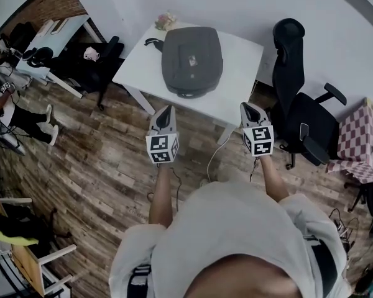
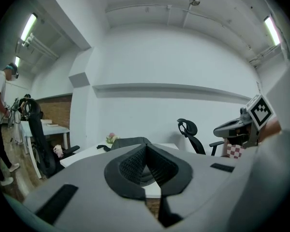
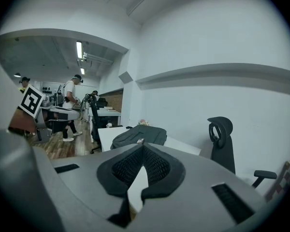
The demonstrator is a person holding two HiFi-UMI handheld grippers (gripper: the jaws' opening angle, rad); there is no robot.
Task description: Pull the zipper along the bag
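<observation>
A dark grey backpack (image 1: 191, 61) lies flat on the white table (image 1: 242, 58); it also shows as the backpack (image 3: 139, 135) beyond my right jaws and the backpack (image 2: 128, 142) beyond my left jaws. My left gripper (image 1: 166, 112) and right gripper (image 1: 248, 111) hover over the floor just short of the table's near edge, apart from the bag. Both are shut with nothing between the pads. The left gripper (image 2: 145, 148) and right gripper (image 3: 142, 147) show closed tips. The zipper is too small to make out.
A black office chair (image 1: 301, 113) stands right of the table, a checkered cloth (image 1: 360, 141) beyond it. A small flower bunch (image 1: 165, 21) sits at the table's far corner. Another desk with a black chair (image 1: 87, 64) is at left. People stand in the far room (image 3: 70, 105).
</observation>
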